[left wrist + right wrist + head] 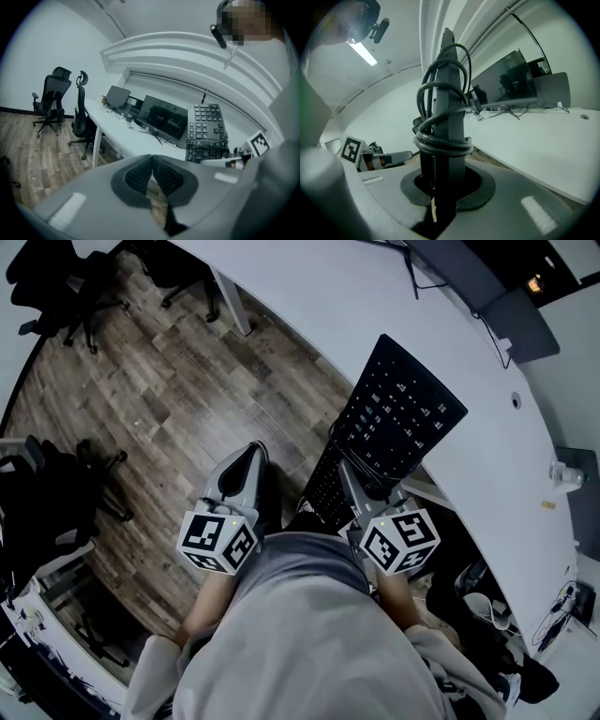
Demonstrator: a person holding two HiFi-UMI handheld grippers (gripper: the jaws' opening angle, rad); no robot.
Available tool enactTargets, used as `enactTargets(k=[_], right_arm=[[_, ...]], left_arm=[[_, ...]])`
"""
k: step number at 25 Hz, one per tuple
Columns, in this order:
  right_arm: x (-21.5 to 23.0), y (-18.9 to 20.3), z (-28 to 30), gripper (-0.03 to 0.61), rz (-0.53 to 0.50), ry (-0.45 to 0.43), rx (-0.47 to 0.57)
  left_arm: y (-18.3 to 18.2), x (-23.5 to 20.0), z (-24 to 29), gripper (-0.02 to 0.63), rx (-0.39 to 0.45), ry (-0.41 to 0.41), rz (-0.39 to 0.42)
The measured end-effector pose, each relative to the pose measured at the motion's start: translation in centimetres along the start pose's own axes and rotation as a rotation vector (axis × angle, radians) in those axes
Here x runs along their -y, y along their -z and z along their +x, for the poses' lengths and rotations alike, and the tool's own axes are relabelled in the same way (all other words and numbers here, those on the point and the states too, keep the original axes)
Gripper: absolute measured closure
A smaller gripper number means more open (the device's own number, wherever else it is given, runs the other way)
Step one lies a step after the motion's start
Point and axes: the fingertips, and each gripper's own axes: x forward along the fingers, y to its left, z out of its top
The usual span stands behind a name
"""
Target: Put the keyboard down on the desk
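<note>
Keyboard (399,414): black, off the desk, held up on end with its key side showing; in the head view it sits across the near edge of the white desk (375,306), its lower end over the wood floor (169,399).
Cable (441,138): looped several times round the keyboard body, just above the jaws.
Right gripper (439,185): jaws clamped on the keyboard's lower end.
Left gripper (152,169): jaw tips pressed together, nothing between them; out over the floor, left of the keyboard and apart from it.
Monitor (161,118): dark, standing on the desk.
Office chairs (52,101): two, black, by the desk's far end.
</note>
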Motion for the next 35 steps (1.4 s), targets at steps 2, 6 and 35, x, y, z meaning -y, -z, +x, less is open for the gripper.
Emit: enactTargets(k=[2, 6, 35], right_arm=[[-0.2, -0.9, 1.7, 0.509, 0.01, 0.002, -0.001], [-1.3, -3.7, 6.0, 0.509, 0.016, 0.017, 0.002], [-4.0, -12.9, 18.2, 0.509, 0.08, 0.124, 0.151]], left_arm=[[-1.2, -1.5, 0.9, 0.614, 0.002, 0.006, -0.007], [-4.6, -5.7, 2.5, 0.614, 0.012, 0.01, -0.025], [-15.3, -18.5, 8.3, 0.614, 0.053, 0.122, -0.024]])
